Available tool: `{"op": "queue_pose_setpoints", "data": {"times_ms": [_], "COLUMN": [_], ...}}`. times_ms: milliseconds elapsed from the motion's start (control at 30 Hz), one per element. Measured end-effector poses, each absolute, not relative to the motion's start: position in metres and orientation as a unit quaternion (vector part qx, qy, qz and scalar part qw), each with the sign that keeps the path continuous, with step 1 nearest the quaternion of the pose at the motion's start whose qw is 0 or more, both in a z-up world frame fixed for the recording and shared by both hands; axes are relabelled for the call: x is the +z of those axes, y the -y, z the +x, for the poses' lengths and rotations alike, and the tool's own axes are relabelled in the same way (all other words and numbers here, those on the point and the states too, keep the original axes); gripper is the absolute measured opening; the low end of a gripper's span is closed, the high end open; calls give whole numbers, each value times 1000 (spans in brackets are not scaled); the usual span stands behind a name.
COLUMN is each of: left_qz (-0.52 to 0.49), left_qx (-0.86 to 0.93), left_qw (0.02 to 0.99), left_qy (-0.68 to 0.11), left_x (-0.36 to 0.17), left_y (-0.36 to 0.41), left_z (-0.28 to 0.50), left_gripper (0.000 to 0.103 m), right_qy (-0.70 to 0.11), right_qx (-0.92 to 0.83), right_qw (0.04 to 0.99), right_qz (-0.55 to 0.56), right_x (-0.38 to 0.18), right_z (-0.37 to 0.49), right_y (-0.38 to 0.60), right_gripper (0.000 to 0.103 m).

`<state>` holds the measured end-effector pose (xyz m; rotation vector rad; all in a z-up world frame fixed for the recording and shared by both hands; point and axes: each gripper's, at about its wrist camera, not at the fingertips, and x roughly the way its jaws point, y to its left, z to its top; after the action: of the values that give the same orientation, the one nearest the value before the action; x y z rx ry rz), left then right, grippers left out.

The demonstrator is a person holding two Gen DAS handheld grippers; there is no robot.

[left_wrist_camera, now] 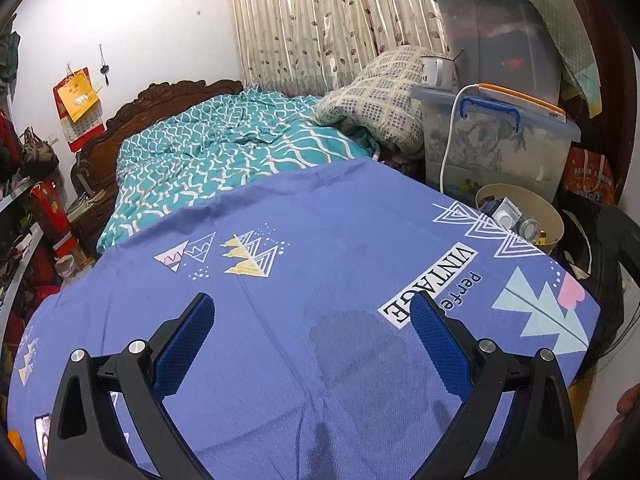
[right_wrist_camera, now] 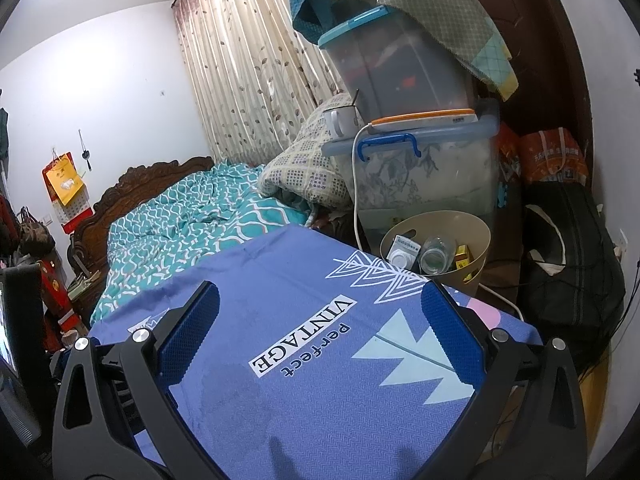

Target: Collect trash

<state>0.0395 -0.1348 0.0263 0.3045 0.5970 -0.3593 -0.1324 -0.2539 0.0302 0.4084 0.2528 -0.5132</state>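
- The bin [right_wrist_camera: 476, 240], holding a bottle [right_wrist_camera: 434, 254] and boxes, sits beyond the right gripper [right_wrist_camera: 320, 312], nearer its right finger.
- Only the left view shows a hand's edge [left_wrist_camera: 628, 404].
- Both grippers, left [left_wrist_camera: 312, 316] too, gape empty over the blue sheet [left_wrist_camera: 320, 240].

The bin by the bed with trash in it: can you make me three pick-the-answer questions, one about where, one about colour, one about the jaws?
1. Where is the bin?
A. on the bed
B. on the floor beside the blue sheet
C. on top of the stacked boxes

2. What colour are the gripper pads?
A. blue
B. red
C. green

3. How do both grippers' jaws stand?
A. shut on a bottle
B. shut, empty
C. open, empty

Answers: 1 B, it stands just past the sheet's corner. 2 A, the pads are blue mesh. 3 C, left gripper and right gripper show only sheet between the pads.
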Motion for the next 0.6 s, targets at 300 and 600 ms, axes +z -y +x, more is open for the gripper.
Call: {"op": "queue_pose_setpoints", "data": {"times_ms": [300,600], "left_qz": [150,152], "left_qx": [-176,-177], "left_qw": [927,926], "left_qy": [-294,-296], "left_x": [25,23], "left_y": [137,137], "left_z": [41,41], "left_gripper": [94,94], "right_qy": [-126,-127], "right_qx": [-250,-249], "right_qw": [939,939], "right_qz": [200,201], "right_x": [28,24], "right_z": [-134,-138], "right_y": [251,243], "right_gripper": [100,100]}}
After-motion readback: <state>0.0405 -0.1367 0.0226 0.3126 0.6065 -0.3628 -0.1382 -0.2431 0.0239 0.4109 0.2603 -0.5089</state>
